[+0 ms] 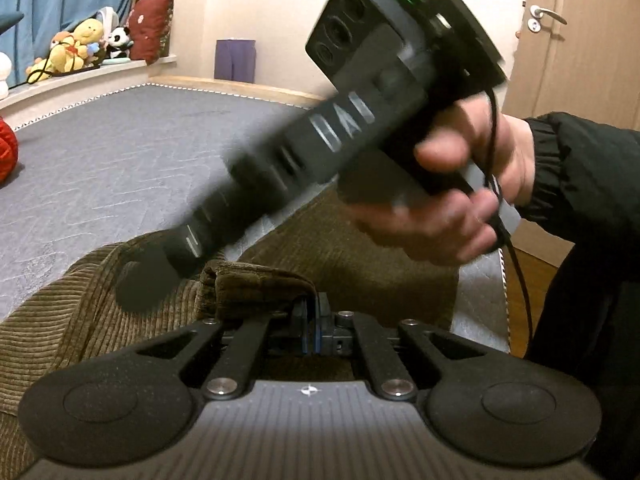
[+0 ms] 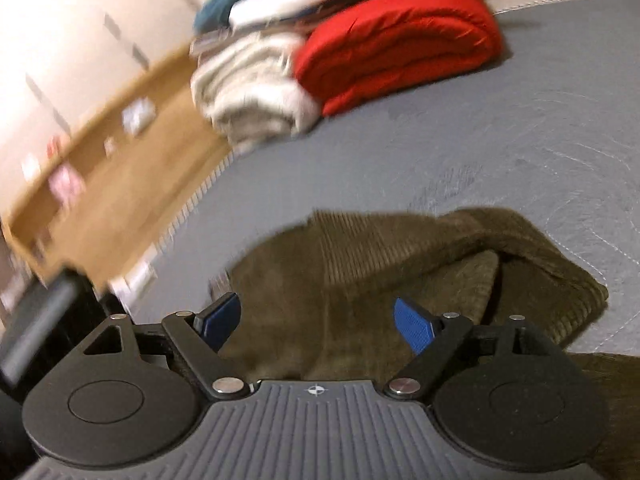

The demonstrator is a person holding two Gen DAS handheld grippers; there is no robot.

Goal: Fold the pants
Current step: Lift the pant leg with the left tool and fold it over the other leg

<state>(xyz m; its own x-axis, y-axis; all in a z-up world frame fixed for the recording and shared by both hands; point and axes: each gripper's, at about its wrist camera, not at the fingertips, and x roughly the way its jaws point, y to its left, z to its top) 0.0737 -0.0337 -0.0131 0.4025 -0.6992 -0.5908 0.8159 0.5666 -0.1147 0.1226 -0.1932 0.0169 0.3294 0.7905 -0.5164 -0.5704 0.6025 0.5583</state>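
The left claw [image 1: 310, 322] is seen closed on a bunched fold of the brown corduroy pants [image 1: 100, 280] at the lower centre of its frame — cloth is pinched between the pads. The right claw [image 2: 316, 320] is spread wide, nothing held between its blue pads [image 2: 414, 322]; the pants lie directly beyond and beneath it, their heap stretched from centre towards the lower right. The garment rests on the grey bed [image 2: 480, 140]. The next grasp is judged nearest to the right claw — straight ahead and down.
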